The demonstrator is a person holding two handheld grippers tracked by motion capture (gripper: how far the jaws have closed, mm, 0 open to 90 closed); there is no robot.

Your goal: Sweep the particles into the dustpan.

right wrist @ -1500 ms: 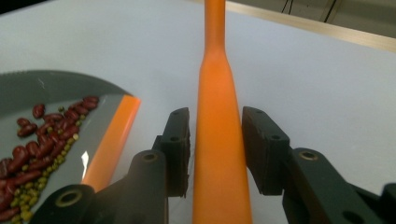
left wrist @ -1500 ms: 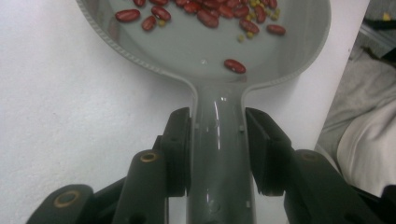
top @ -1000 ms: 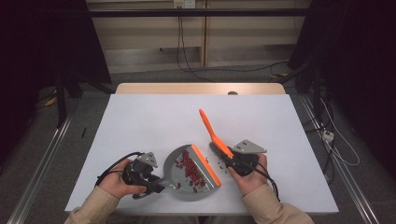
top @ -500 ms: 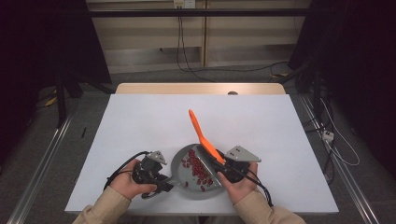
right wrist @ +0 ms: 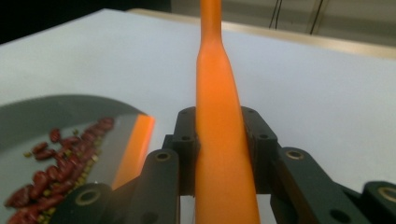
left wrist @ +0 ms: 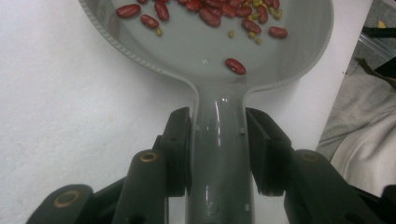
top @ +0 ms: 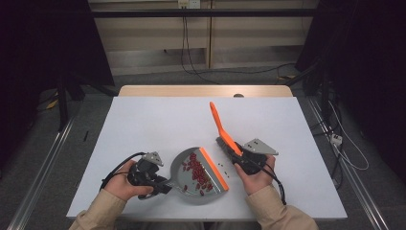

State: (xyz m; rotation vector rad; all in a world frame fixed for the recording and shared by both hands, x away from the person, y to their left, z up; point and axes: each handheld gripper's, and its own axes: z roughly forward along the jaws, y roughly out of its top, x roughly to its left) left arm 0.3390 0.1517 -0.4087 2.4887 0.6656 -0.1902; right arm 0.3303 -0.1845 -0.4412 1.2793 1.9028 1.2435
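A grey dustpan (top: 187, 186) with an orange lip lies on the white table near its front edge. Red beans (top: 196, 170) and small yellow-green ones are heaped in it. My left gripper (top: 160, 184) is shut on the pan's handle; in the left gripper view the jaws (left wrist: 218, 121) clamp the handle (left wrist: 218, 158) below the pan (left wrist: 205, 46) and its beans (left wrist: 210, 11). My right gripper (top: 239, 155) is shut on an orange brush (top: 218, 122), its dark bristles on the table just right of the lip. The right gripper view has the jaws (right wrist: 218, 121) pressed on the brush handle (right wrist: 217, 70).
A few tiny beans (top: 221, 165) lie loose on the table between the pan's lip and the brush. The table's front edge (top: 210, 214) is close below both hands. Cables trail on the floor behind and to the right of the table.
The brush swept left over the pan's lip half a second ago, then drew back right and away from it. The left hand and the pan have barely shifted.
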